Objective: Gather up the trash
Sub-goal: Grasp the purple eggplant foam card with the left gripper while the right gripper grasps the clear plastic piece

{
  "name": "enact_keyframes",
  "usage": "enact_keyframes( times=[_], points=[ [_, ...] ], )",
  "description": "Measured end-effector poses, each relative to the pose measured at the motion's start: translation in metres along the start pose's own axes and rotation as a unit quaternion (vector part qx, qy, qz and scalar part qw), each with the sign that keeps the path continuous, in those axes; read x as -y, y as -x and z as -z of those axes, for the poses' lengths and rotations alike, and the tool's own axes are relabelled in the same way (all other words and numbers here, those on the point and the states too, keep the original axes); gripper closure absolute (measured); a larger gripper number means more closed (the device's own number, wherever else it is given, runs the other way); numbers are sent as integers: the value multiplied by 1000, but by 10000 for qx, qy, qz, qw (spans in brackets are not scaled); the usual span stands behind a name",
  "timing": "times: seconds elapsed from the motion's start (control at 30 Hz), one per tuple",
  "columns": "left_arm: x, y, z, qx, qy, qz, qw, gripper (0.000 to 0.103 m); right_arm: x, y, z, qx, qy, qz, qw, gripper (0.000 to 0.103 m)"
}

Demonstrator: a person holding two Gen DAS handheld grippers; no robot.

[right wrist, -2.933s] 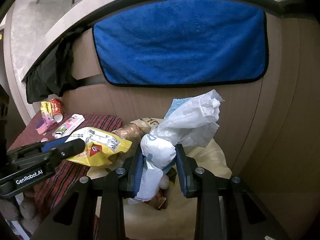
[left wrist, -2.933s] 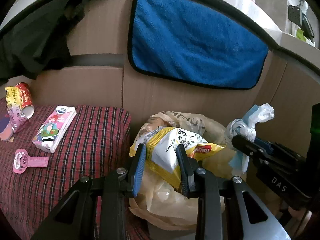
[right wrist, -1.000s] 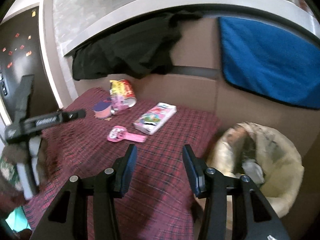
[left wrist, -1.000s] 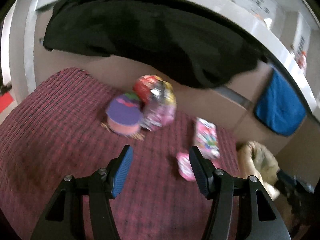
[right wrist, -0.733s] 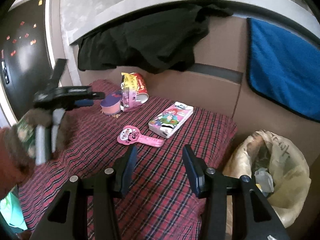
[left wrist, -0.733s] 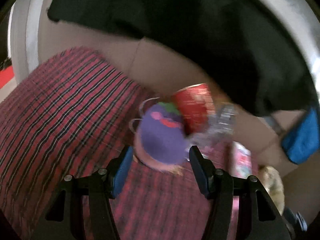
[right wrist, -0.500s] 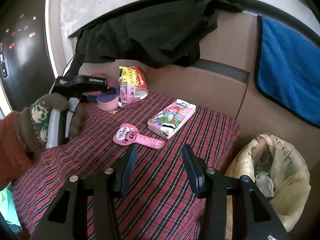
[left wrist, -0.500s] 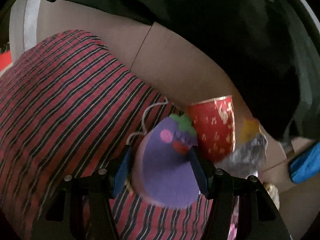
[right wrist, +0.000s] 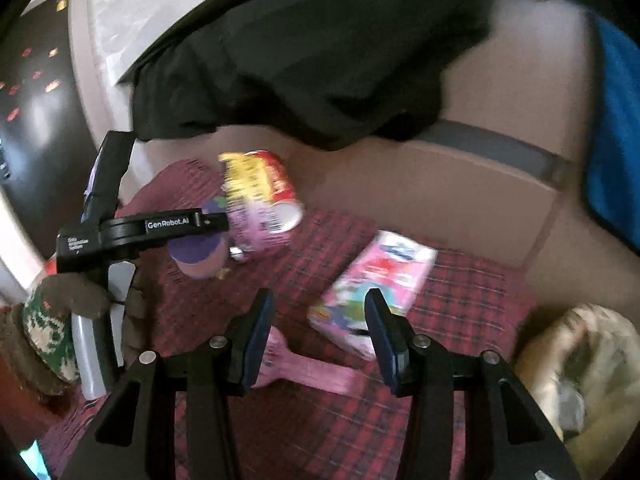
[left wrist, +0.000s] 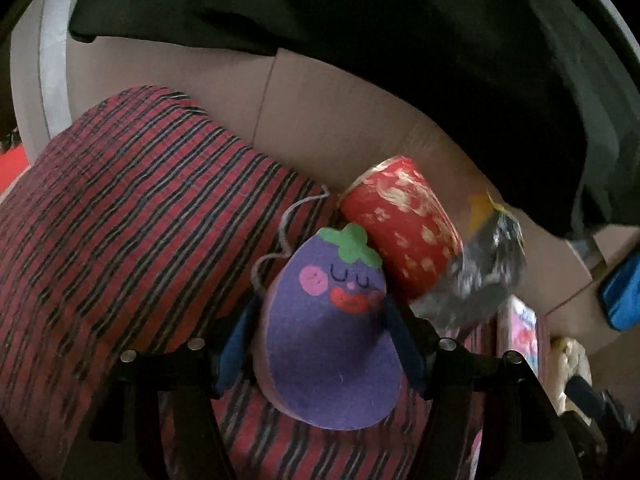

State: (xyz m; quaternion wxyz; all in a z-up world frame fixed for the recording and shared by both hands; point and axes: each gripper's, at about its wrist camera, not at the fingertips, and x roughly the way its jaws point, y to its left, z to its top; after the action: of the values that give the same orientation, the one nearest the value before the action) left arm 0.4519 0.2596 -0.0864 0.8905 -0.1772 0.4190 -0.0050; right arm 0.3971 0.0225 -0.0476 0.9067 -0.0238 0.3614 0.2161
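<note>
left claw [left wrist: 320, 344] tilted down, straddling eggplant sponge [left wrist: 332, 344]

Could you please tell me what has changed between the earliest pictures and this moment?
Both tools let go of their trash, the yellow snack bag and white tissue, over the bin bag, then swung to the red plaid cloth. The left tool, just opening wider, now straddles the purple eggplant sponge; the right tool hangs open. The red paper cup stayed.

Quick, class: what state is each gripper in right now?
Left gripper: jaws just opening, straddling the purple eggplant sponge; no grip evident.
Right gripper: open, empty, over the pink toy.
</note>
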Motion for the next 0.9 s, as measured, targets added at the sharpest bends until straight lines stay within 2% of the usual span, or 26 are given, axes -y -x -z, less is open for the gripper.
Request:
enact_keyframes(
  times=[0.07,0.13,0.23,0.33,0.4,0.47,0.57,0.63,0.67,0.7,0.73,0.83,0.9],
  points=[
    [-6,8,3,5,-31,89,10000,37,-13,-5,3,-40,444,-377,9983,59],
    [-14,19,7,1,1,130,9999,38,-24,-10,11,-141,851,-579,9946,59],
    [-30,32,10,43,148,300,9994,38,-29,-23,21,-438,965,-876,9905,59],
    [-40,43,15,115,265,412,9987,38,-27,-38,25,-679,934,-849,9897,59],
    [-43,51,21,143,249,422,9987,38,-25,-46,25,-742,954,-805,9894,53],
    [-42,56,23,153,153,410,9989,38,-26,-55,27,-987,930,-864,9870,53],
    [-38,62,26,180,-72,444,9988,38,-32,-57,29,-1086,1234,-818,9830,53],
    [-32,63,25,221,-157,482,9985,38,-33,-55,30,-1109,1325,-604,9831,62],
    [-31,63,25,227,-159,513,9983,38,-32,-53,31,-1074,1310,-455,9845,68],
    [-28,62,23,219,-147,544,9982,38,-30,-49,31,-1044,1260,-380,9858,80],
    [-27,61,22,206,-131,559,9981,38,-27,-46,29,-1008,1168,-366,9873,85],
    [-17,50,14,185,-148,577,9981,38,-18,-26,30,-802,833,-520,9919,85],
    [-10,39,8,172,-241,407,9987,38,-12,-11,32,-662,673,-639,9935,86]
  ],
)
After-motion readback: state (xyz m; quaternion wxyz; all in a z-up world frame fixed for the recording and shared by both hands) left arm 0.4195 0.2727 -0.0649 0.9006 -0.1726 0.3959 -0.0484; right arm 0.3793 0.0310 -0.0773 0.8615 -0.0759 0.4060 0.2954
